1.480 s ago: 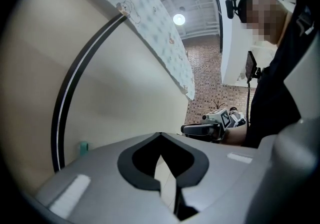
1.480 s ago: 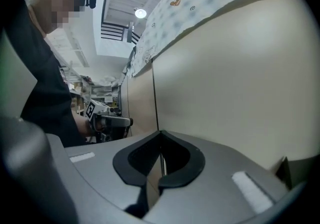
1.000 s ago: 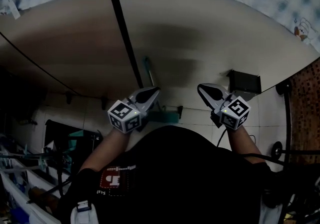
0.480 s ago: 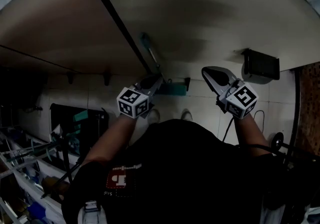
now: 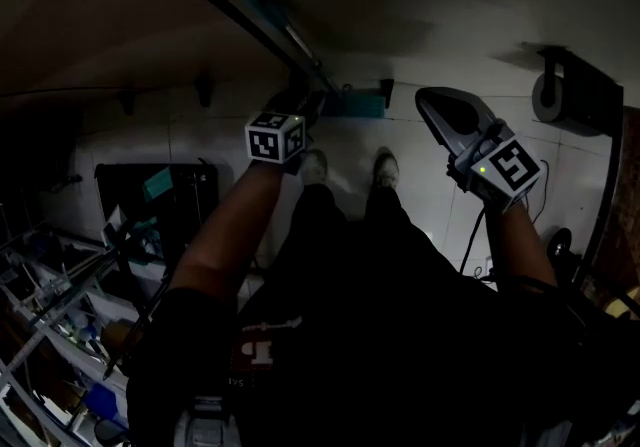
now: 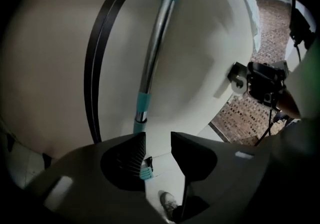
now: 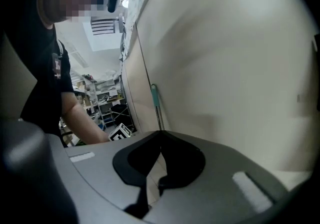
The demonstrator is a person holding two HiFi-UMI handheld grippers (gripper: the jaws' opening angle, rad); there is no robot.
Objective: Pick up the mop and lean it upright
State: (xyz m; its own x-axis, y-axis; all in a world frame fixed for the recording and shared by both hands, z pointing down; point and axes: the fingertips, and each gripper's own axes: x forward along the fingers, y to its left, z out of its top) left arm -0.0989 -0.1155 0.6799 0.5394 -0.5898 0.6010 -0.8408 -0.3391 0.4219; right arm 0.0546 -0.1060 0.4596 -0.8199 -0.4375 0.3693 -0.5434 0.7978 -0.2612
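Observation:
The mop stands upright against the beige wall, a silver pole (image 6: 155, 37) with teal grips. Its teal head (image 5: 355, 103) rests on the tiled floor at the wall's foot. My left gripper (image 6: 158, 140) is at the pole's lower end and its jaws are opening. The pole runs just past the left jaw's inner edge with no pad pressing on it, and the mop head (image 6: 145, 170) shows through the gap. In the head view the left gripper (image 5: 303, 103) sits beside the pole (image 5: 290, 35). My right gripper (image 5: 428, 97) hangs shut and holds nothing, right of the mop. From the right gripper (image 7: 160, 135) the mop (image 7: 156, 97) stands farther along the wall.
A black strip (image 6: 95, 77) runs up the wall left of the pole. A dark wall fixture (image 5: 570, 95) hangs at the right. The person's shoes (image 5: 313, 165) stand just behind the mop head. A black bin (image 5: 150, 205) and cluttered racks (image 5: 60, 315) fill the left side.
The head view has tipped down, so the floor and shoes now show. The left gripper has come up to the pole's lower part. The right gripper stays to its right.

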